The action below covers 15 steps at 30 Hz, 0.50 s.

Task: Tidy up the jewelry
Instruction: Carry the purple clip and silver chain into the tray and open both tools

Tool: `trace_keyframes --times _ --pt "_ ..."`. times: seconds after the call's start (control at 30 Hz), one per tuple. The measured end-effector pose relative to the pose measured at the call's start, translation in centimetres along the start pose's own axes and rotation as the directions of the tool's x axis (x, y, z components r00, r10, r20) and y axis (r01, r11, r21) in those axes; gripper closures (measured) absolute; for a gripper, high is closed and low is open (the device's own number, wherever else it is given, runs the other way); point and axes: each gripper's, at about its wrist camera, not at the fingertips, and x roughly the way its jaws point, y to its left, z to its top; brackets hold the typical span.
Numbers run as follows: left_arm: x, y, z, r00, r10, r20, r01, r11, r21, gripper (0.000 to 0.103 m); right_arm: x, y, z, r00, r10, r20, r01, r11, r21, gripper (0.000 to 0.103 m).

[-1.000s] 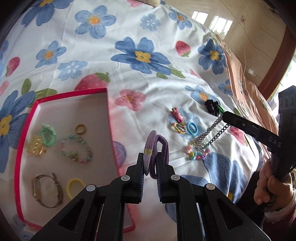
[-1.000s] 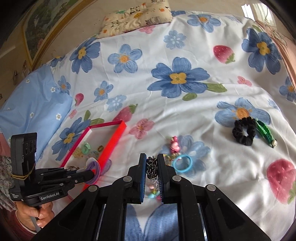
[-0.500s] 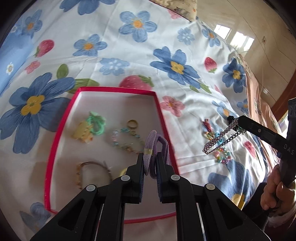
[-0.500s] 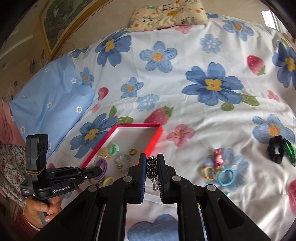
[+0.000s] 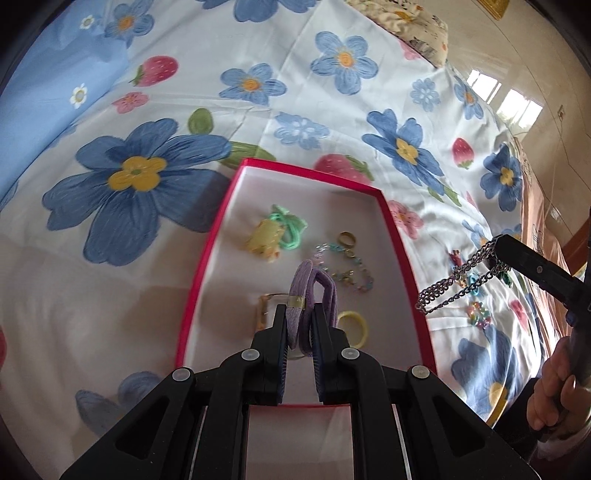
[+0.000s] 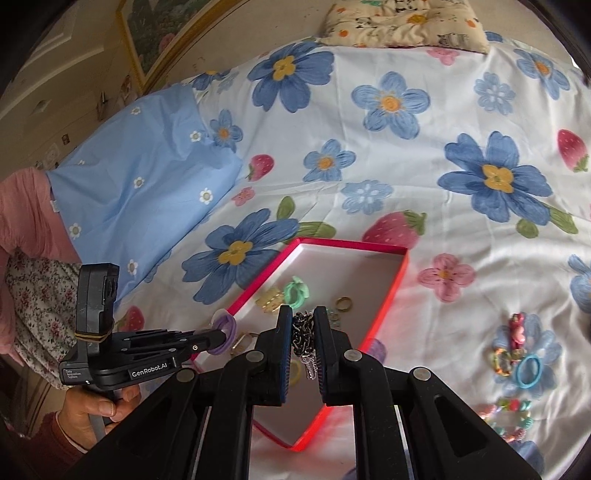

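A red-edged box point(image 5: 391, 218) with a white floor lies on the flowered bedsheet; it also shows in the right wrist view point(image 6: 391, 295). In it lie a green and yellow hair tie point(image 5: 280, 230), a gold ring point(image 5: 347, 238), a beaded bracelet point(image 5: 351, 273), a watch and a yellow band point(image 5: 354, 326). My left gripper point(image 5: 299, 325) is shut on a purple hair tie point(image 5: 310, 291) above the box's near half. My right gripper point(image 6: 303, 334) is shut on a silver chain point(image 5: 450, 288), hanging at the box's right edge.
Loose pieces lie on the sheet right of the box: a blue ring point(image 6: 528, 371), a pink clip point(image 6: 517, 332), a multicoloured bracelet point(image 6: 511, 417). A light blue pillow point(image 6: 140, 188) lies at the left and a patterned cushion point(image 6: 402, 22) at the far end.
Both grippers have moved left toward the box. The purple hair tie now hangs over the box floor, and the chain has come from over the loose pile to the box's right edge.
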Motion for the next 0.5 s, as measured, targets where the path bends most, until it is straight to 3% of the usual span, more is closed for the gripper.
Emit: trace_keyframes --times 0.5 --pt "1.8 3.5 -1.2 0.996 0.057 -0.069 -0.062 0.995 -0.084 0.092 5.7 1.6 -2.9 0.991 0.033 -0.131 -0.035 0.999 -0.011 0.092"
